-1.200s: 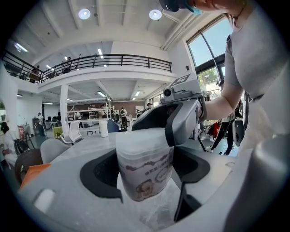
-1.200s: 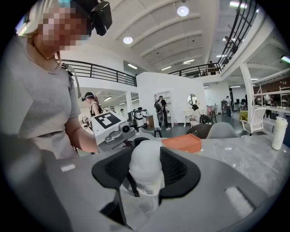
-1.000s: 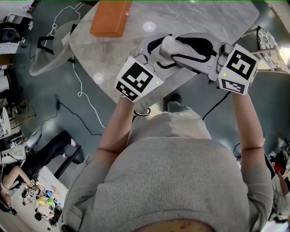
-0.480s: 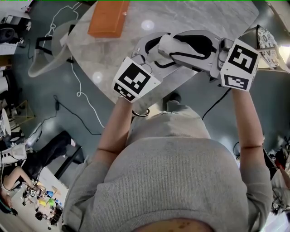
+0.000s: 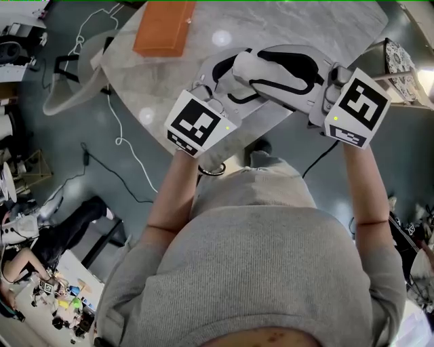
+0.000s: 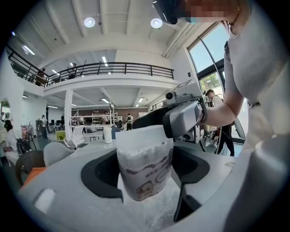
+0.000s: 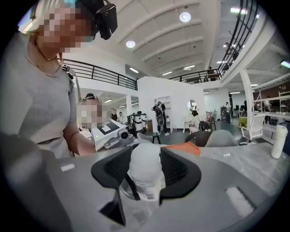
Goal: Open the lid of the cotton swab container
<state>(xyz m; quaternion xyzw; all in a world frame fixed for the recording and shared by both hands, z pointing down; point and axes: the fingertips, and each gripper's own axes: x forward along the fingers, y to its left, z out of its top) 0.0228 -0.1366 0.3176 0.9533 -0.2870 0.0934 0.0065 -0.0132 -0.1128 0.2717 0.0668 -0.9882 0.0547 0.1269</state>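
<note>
The cotton swab container point(image 6: 144, 156) stands between the jaws of the left tool point(image 6: 146, 176), which clamp its sides. It is a frosted, translucent tub packed with white, with a printed cartoon band around it. The right tool point(image 7: 146, 179) meets it from the opposite side, jaws clenched on its smooth white lid point(image 7: 145, 158), above the pale marbled table point(image 5: 291, 20).

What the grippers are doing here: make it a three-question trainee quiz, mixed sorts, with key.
1. True or false: the left gripper holds nothing between its jaws.
2. The flat box on the table is: A orange, B blue, C green.
3. Fill in: the right gripper has its jaws on the cotton swab container at its ____.
Key: 1 false, it grips the container; 2 A; 3 lid.
</note>
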